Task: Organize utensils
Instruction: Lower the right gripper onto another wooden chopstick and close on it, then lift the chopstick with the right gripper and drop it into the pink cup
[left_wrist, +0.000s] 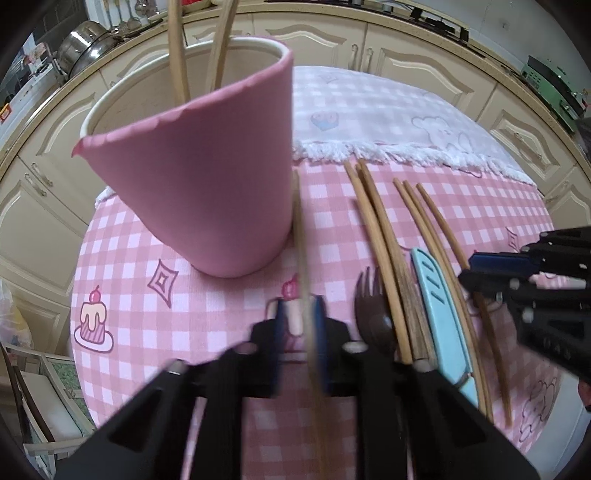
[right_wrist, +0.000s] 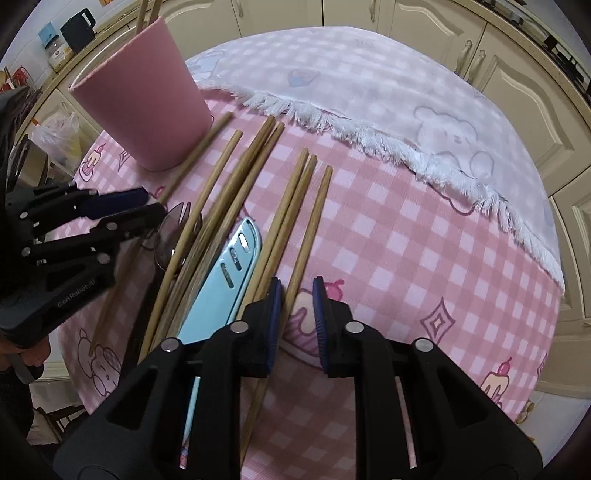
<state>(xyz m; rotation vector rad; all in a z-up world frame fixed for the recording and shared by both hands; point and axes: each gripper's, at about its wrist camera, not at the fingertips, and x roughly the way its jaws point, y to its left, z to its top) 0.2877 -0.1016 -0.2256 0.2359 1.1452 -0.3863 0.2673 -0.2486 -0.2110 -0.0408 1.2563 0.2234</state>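
Chopsticks (right_wrist: 284, 206) are lying in loose pairs across the pink checked worktop (right_wrist: 406, 240), with one blurred chopstick (left_wrist: 301, 258) sitting between the left tool's fingers.

In the left wrist view, the pink cup (left_wrist: 207, 184) is standing at 11 o'clock, holding two sticks upright and touching the far end of the blurred chopstick. A dark fork (left_wrist: 373, 310), more chopsticks and a light blue slotted utensil (left_wrist: 439, 306) are crowding the 3 o'clock side. A white fringed cloth (right_wrist: 369, 92) is covering the far worktop at 12 o'clock. The left tool (left_wrist: 300, 321) is hovering low, pointing toward the cup, its pads narrowly parted around the chopstick; whether it is gripping, I cannot tell. The right tool (right_wrist: 297, 295) is reaching in from 3 o'clock, fingers spread, straddling the outermost chopstick (right_wrist: 310, 229) just over the worktop.
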